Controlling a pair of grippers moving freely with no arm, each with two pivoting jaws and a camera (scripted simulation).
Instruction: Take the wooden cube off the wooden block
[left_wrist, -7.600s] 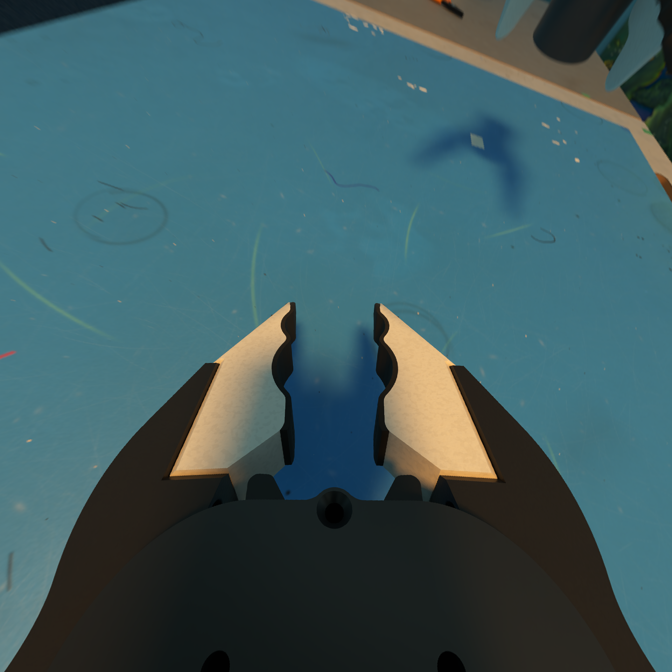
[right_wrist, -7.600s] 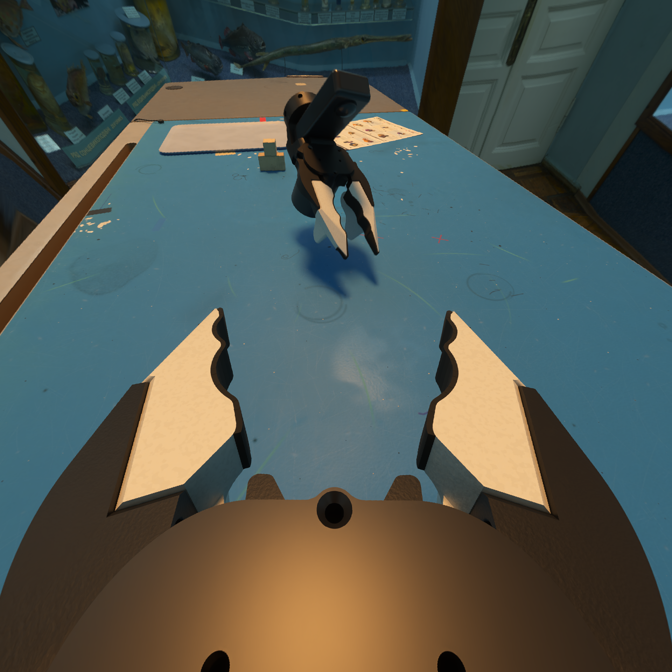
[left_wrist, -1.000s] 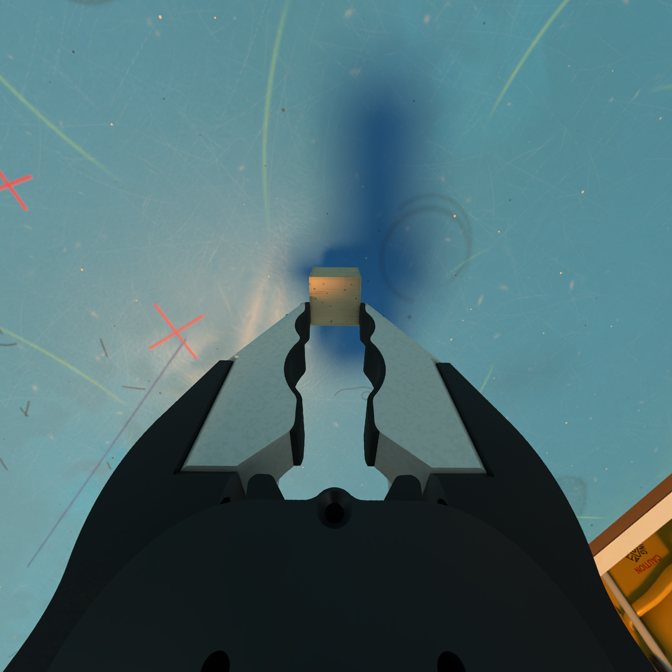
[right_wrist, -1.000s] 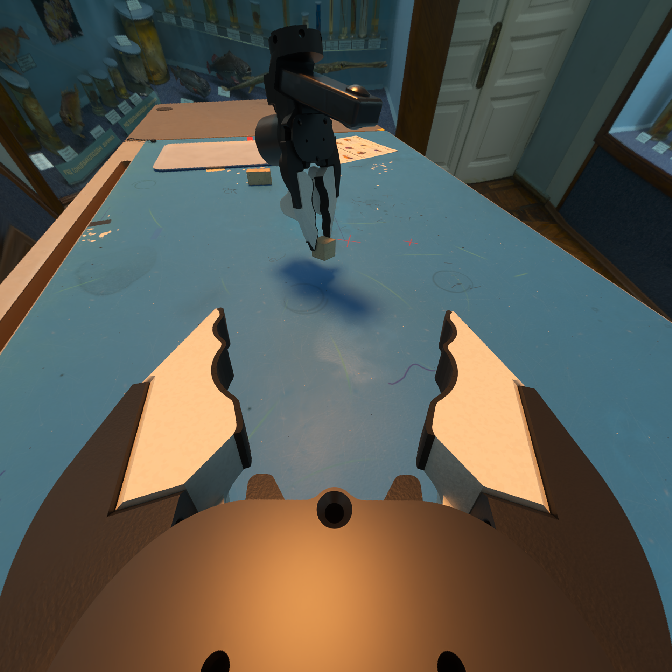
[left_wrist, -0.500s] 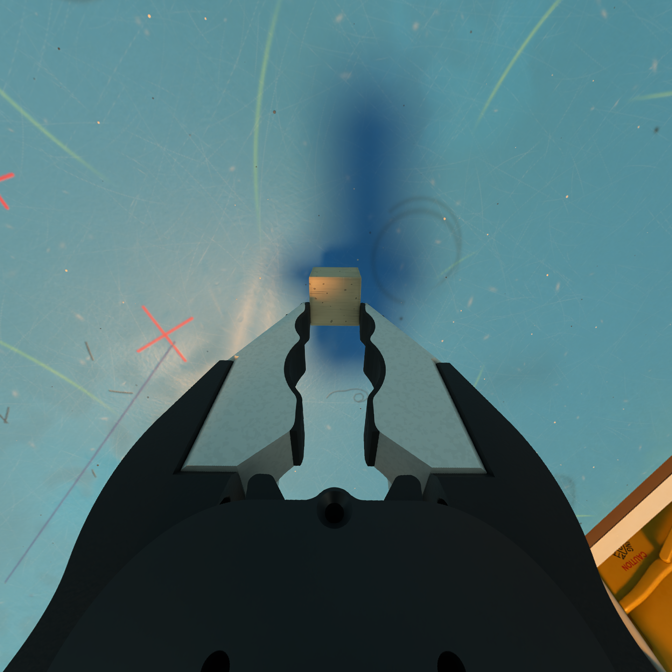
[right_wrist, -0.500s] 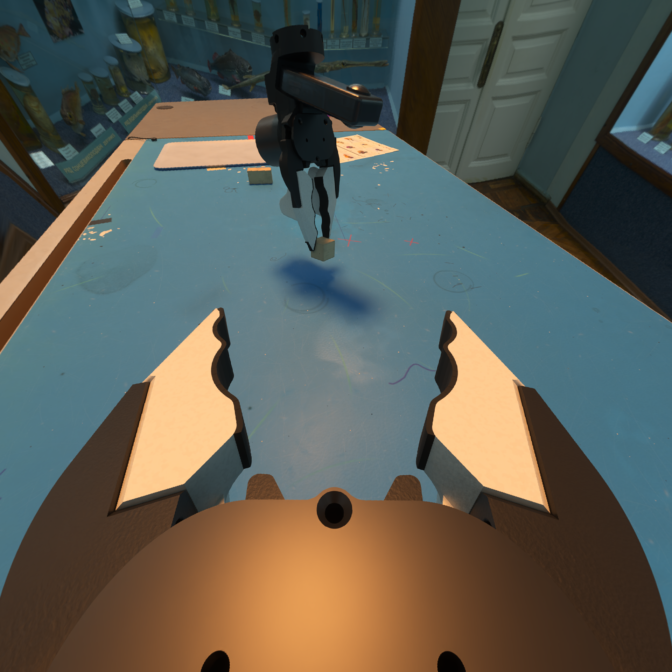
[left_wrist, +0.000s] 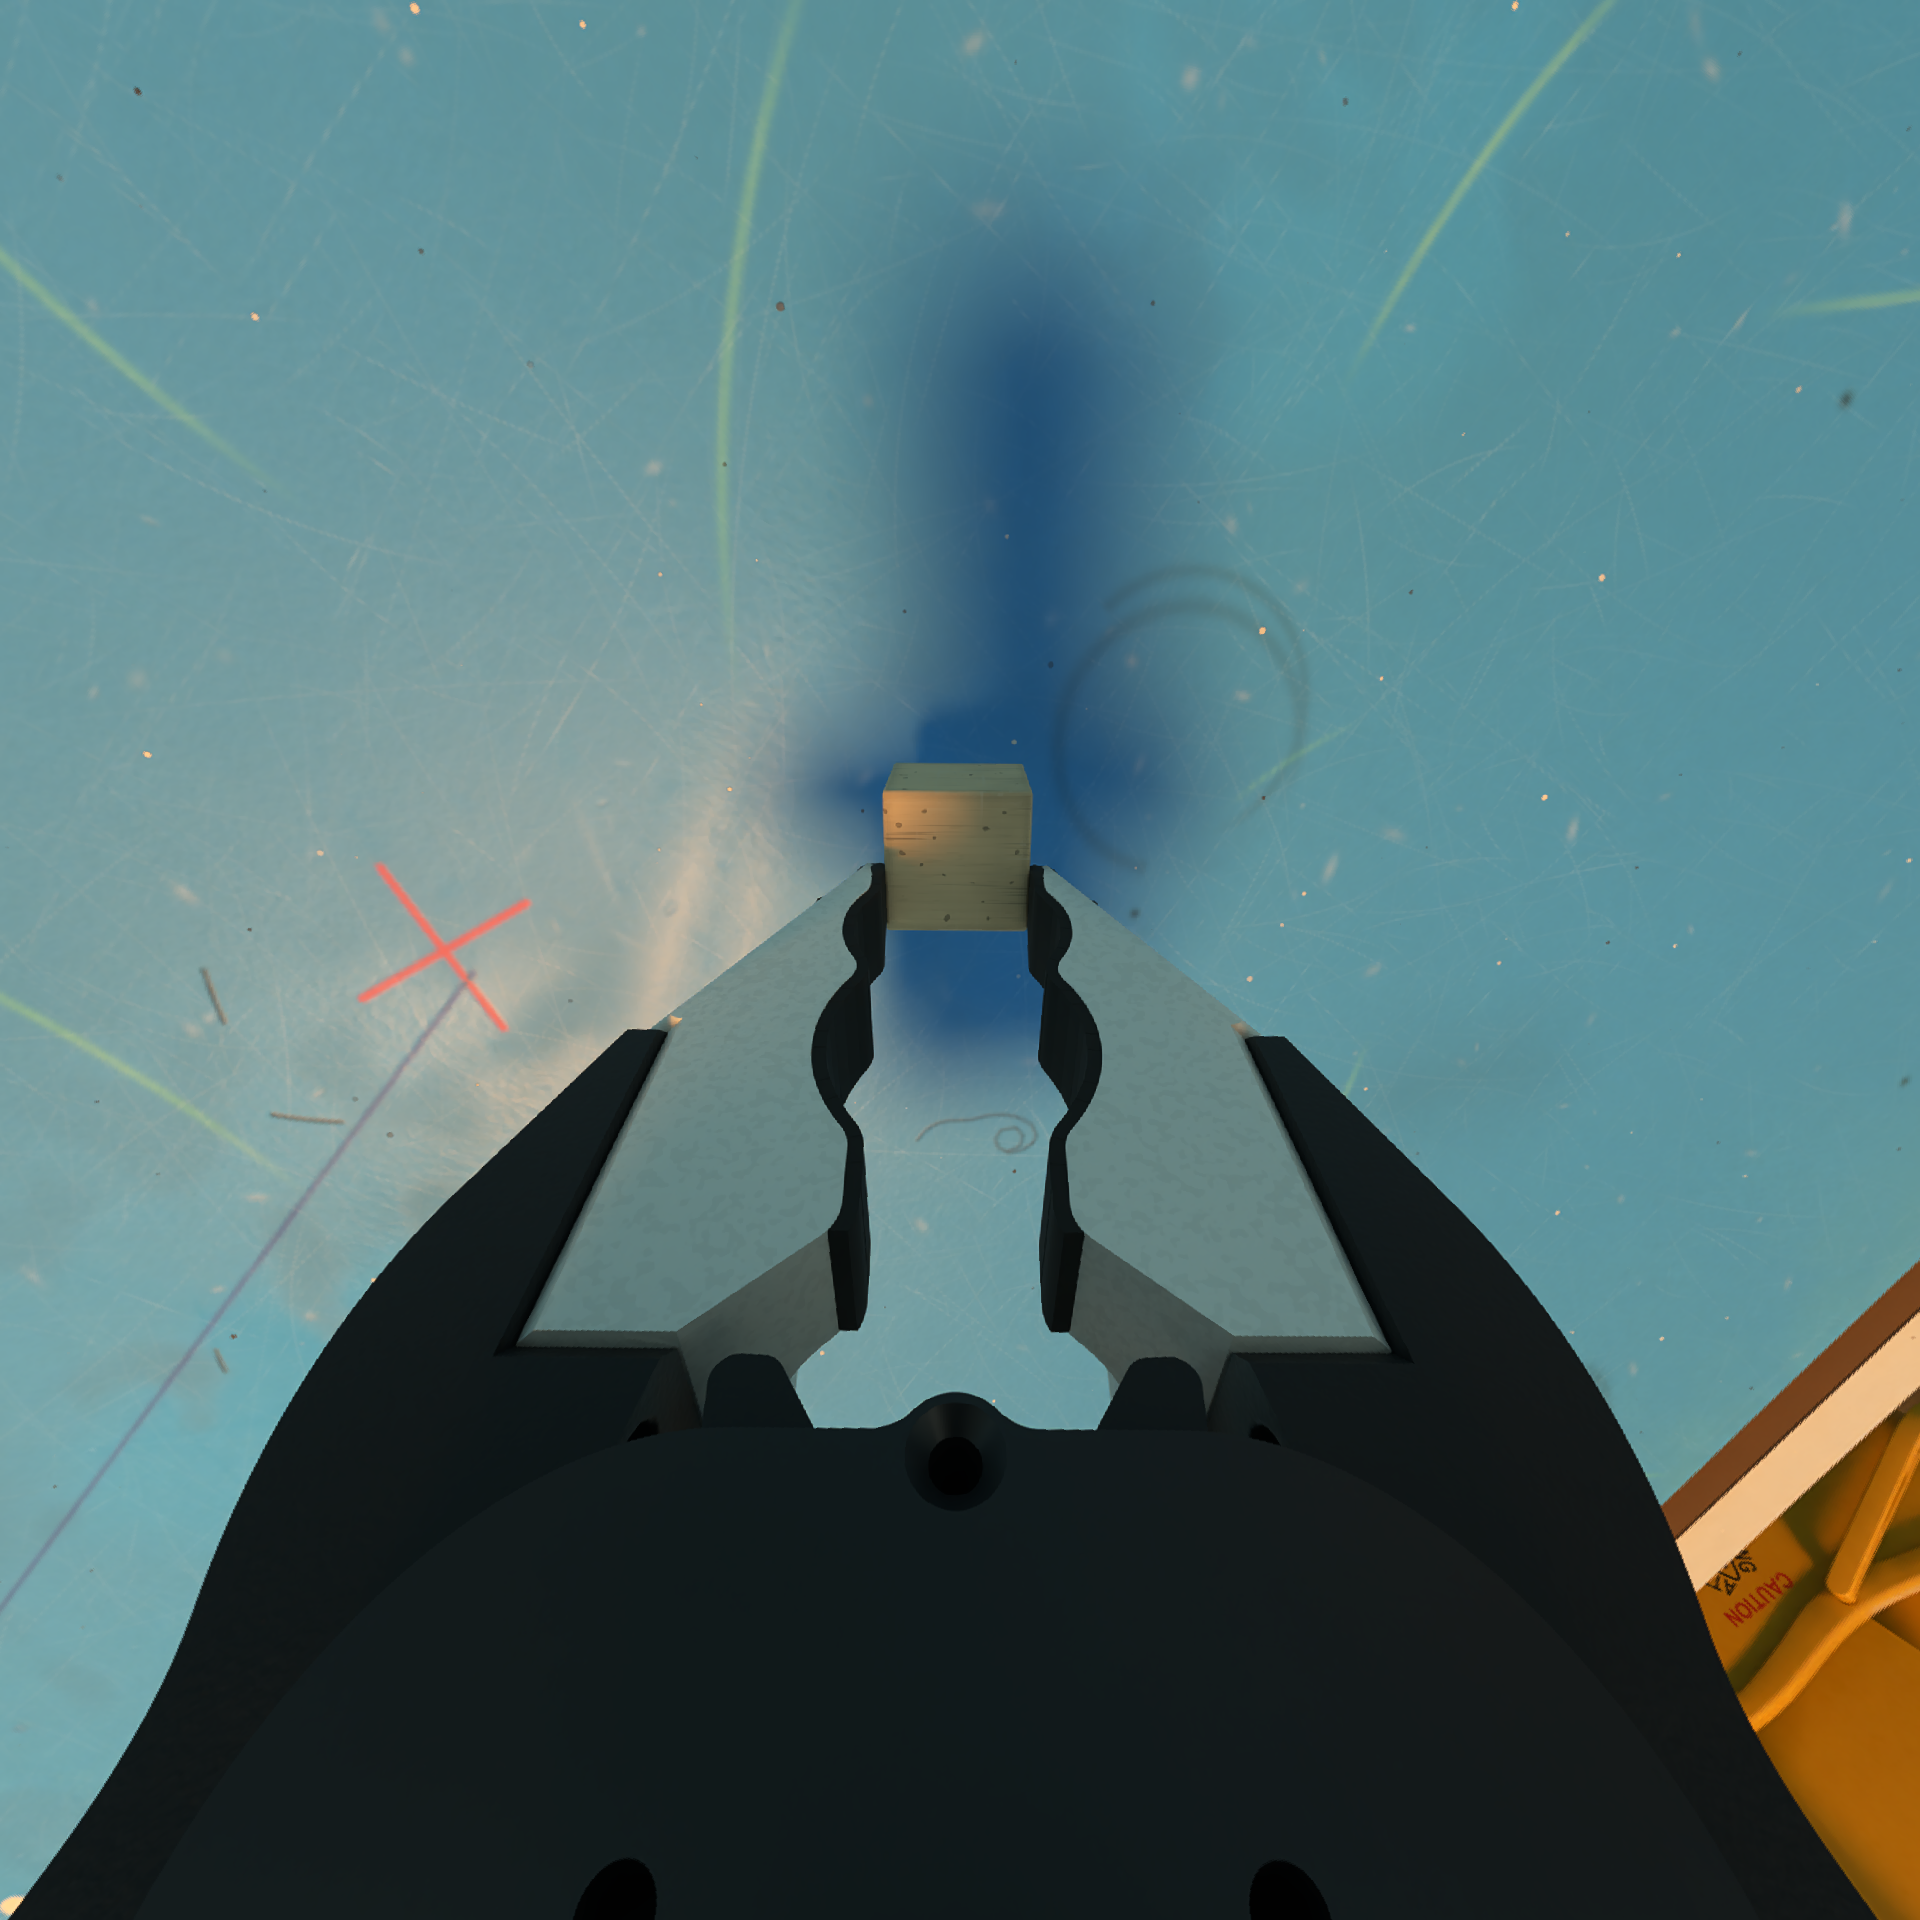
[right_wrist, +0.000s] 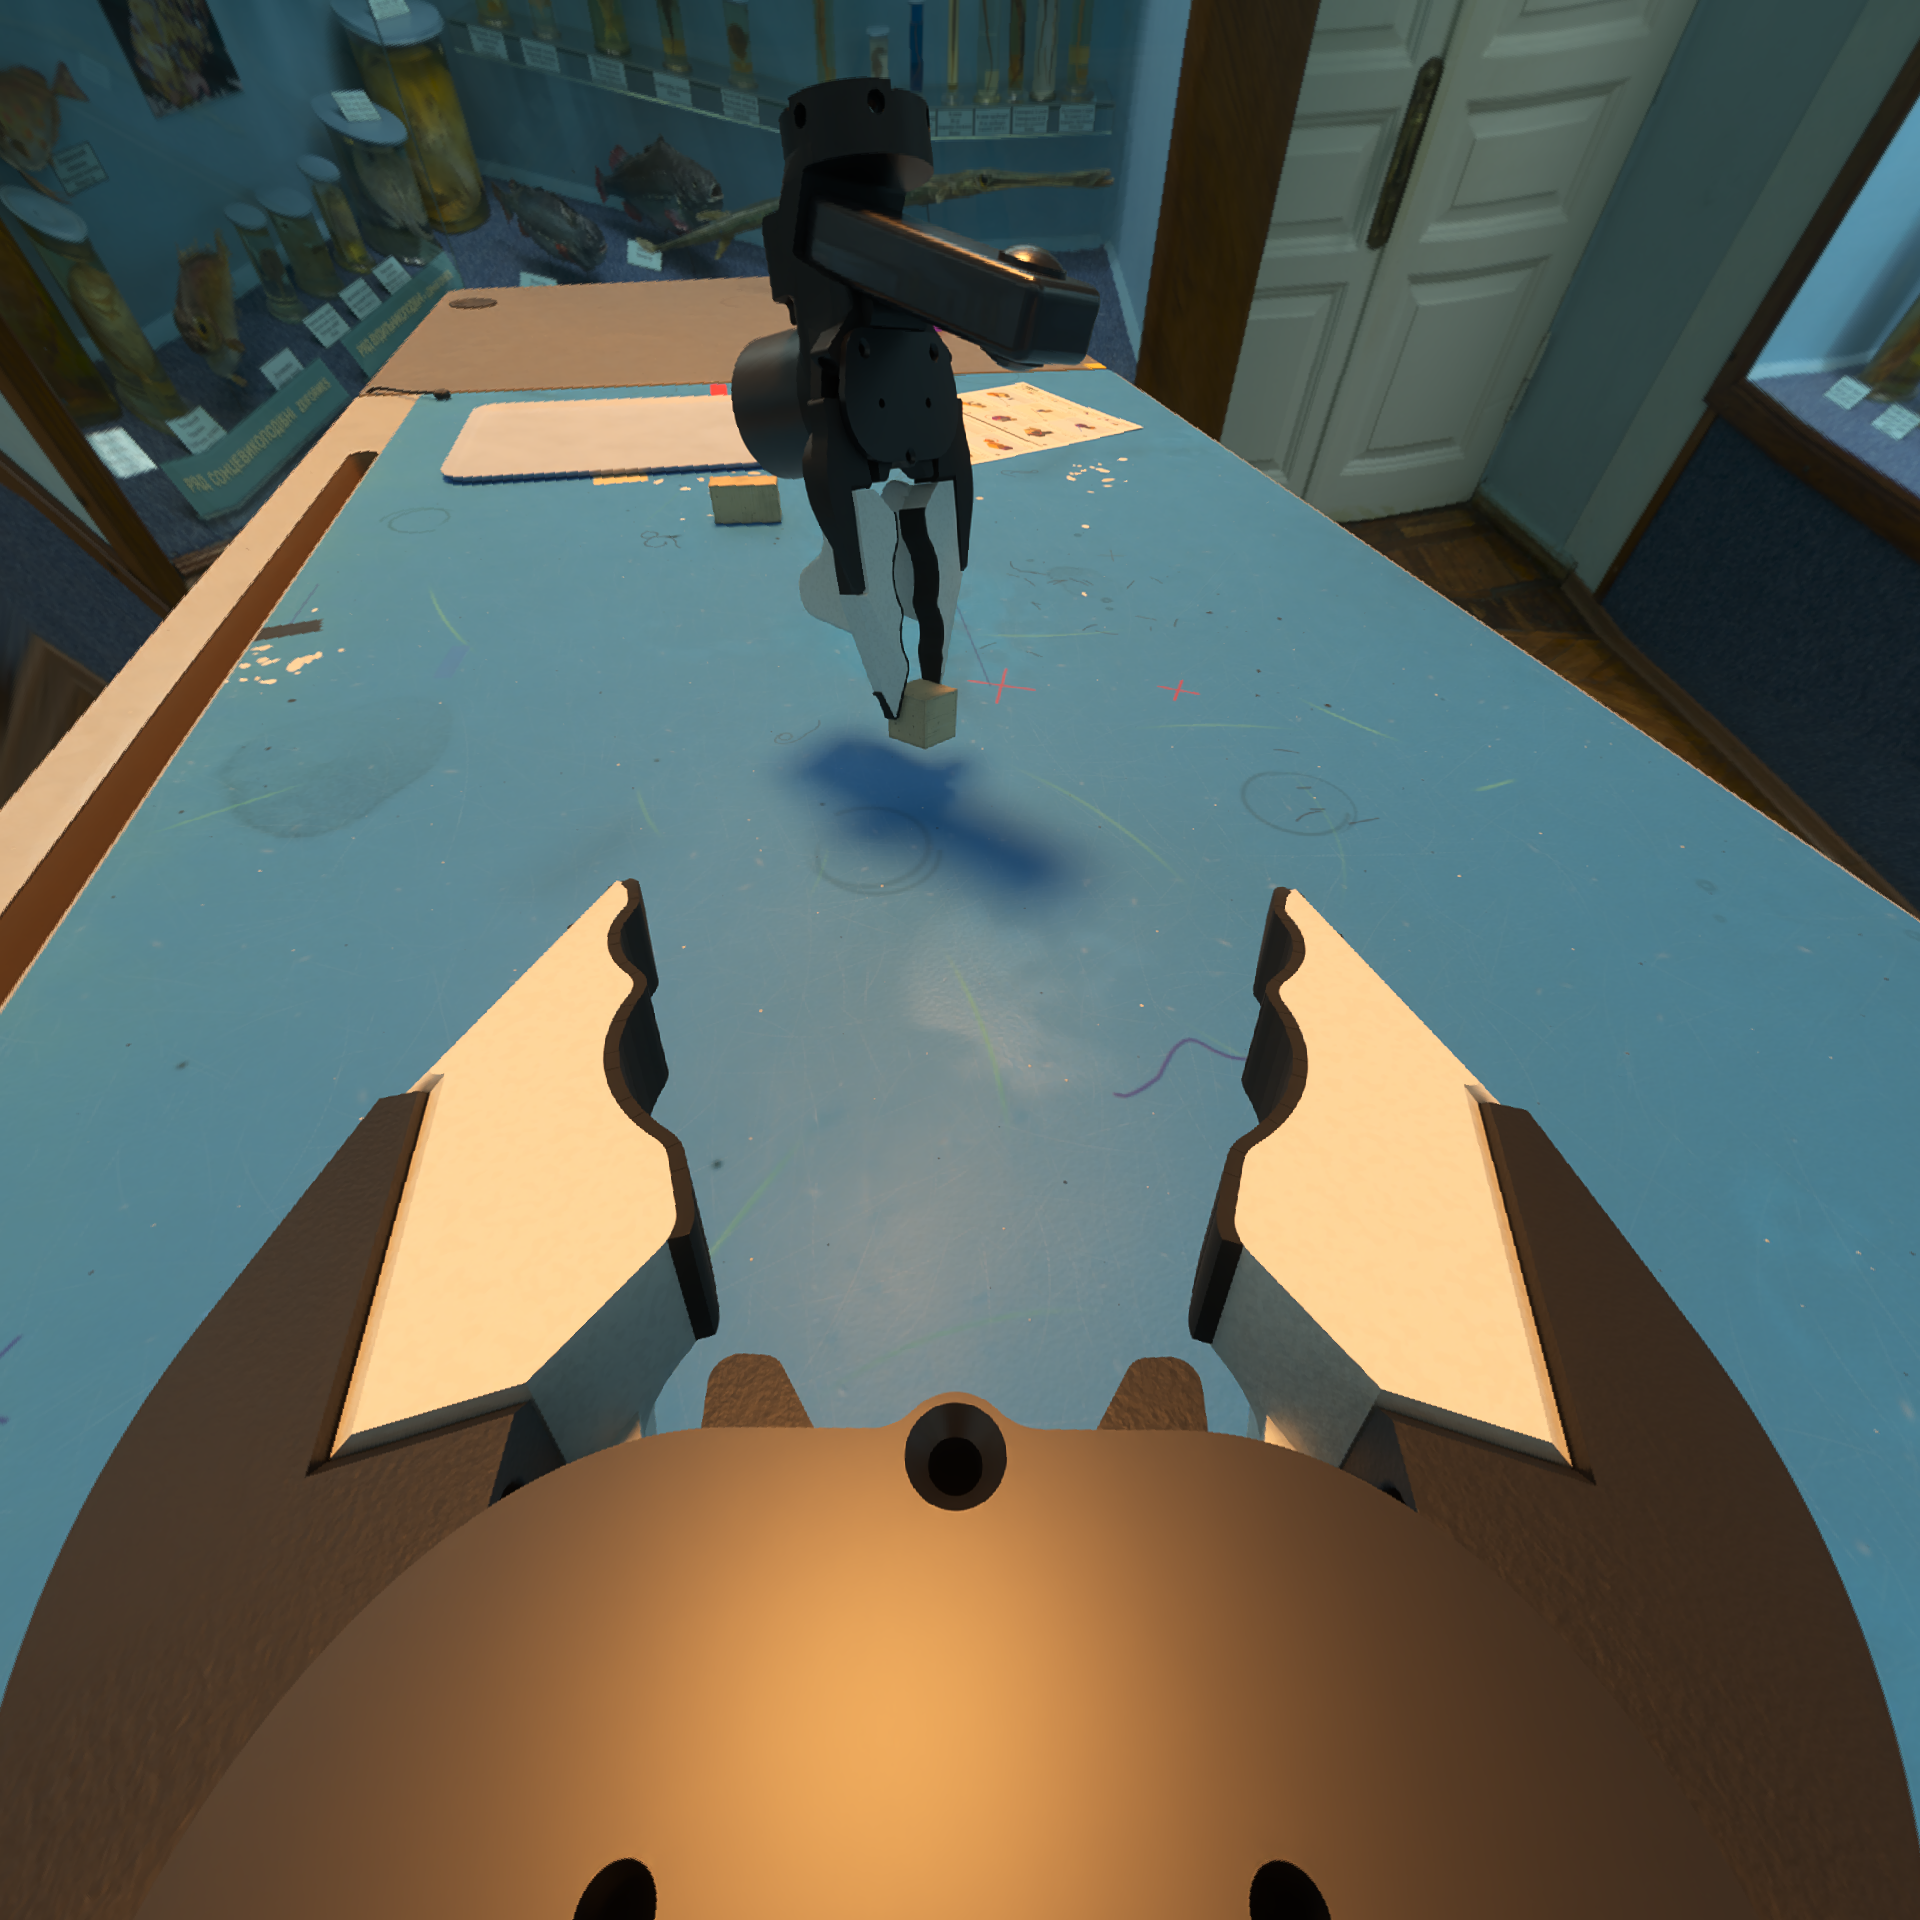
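My left gripper (left_wrist: 956, 883) is shut on the small wooden cube (left_wrist: 956, 847), held at its fingertips a little above the blue table, pointing down. In the right wrist view the same black gripper (right_wrist: 914, 707) hangs over the table's middle with the cube (right_wrist: 925, 715) at its tips. The wooden block (right_wrist: 745, 500) lies alone on the table farther back, near the white mat. My right gripper (right_wrist: 951, 914) is open and empty, low over the near part of the table.
A white mat (right_wrist: 592, 436) and a printed sheet (right_wrist: 1039, 421) lie at the table's far end. A wooden rail (right_wrist: 156, 707) runs along the left edge. A yellow object (left_wrist: 1839, 1621) shows beyond the table edge in the left wrist view. A white door (right_wrist: 1455, 239) stands at the right.
The left gripper took the cube off the block and carried it to mid-table. Over the last second it drifted slightly with the cube still held. The right gripper has hardly moved.
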